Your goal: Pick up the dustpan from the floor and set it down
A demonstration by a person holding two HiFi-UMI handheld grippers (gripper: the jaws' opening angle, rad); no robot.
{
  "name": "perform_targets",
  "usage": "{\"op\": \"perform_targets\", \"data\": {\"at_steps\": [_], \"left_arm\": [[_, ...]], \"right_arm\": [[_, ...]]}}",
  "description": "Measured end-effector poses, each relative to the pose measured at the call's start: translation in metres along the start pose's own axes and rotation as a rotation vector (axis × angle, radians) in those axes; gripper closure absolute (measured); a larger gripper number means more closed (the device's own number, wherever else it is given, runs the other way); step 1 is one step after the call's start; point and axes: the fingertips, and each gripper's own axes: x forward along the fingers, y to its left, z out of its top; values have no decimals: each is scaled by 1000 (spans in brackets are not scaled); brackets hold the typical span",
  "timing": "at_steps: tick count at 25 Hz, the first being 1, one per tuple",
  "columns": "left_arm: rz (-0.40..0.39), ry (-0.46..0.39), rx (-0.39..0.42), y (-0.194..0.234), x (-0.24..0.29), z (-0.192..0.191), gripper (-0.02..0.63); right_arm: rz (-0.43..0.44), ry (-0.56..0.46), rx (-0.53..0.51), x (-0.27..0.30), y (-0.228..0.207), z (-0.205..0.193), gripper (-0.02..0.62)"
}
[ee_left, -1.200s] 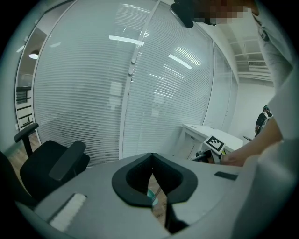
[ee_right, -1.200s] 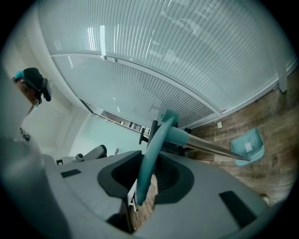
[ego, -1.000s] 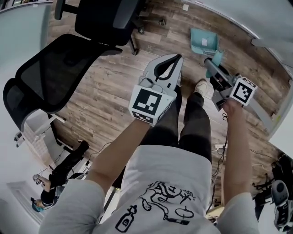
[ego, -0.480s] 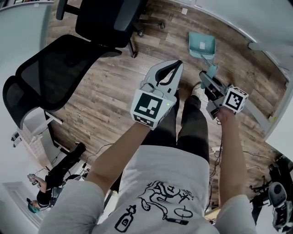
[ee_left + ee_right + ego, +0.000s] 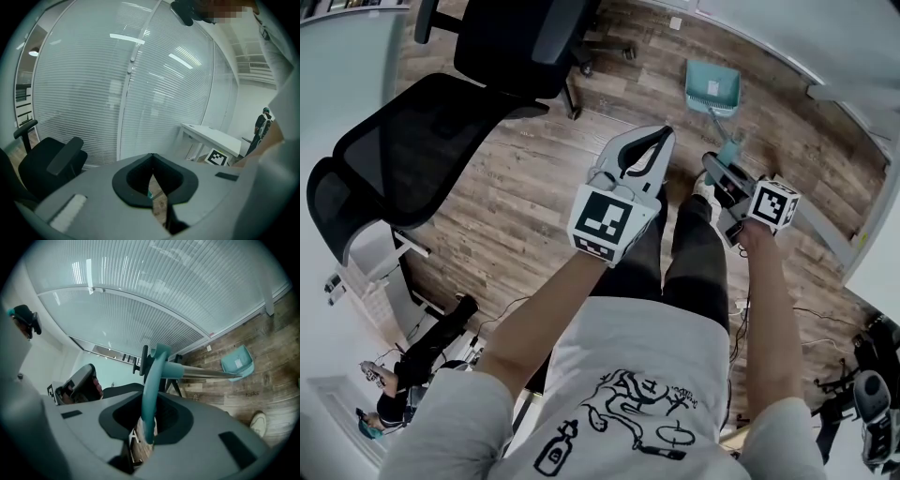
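Right tool (image 5: 712, 165), jaws just closing, grips the dustpan handle (image 5: 206, 374), which slants forward down to its pan (image 5: 712, 89).

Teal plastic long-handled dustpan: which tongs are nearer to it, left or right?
Right. The right tongs have just been closing on the handle end of the teal dustpan. The left tongs, shut and empty, hang apart to its left.
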Motion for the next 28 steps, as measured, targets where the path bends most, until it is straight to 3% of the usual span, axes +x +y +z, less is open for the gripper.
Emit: {"op": "perform_targets", "data": {"at_steps": [4, 10, 18, 22, 28], "left_arm": [[0, 5, 0, 0, 1, -1, 609], [-8, 1, 1, -3, 3, 3, 608], [-8, 7, 4, -4, -1, 12, 608], [-15, -11, 15, -10, -8, 29, 608], [-24, -39, 23, -20, -17, 60, 609]], "right_arm": [[-31, 34, 3, 4, -3, -1, 520], [-81, 34, 54, -2, -15, 0, 422], [-167, 11, 3, -25, -15, 19, 367], [-224, -21, -84, -51, -1, 38, 368], [-312, -54, -336, -85, 46, 75, 371]]}}
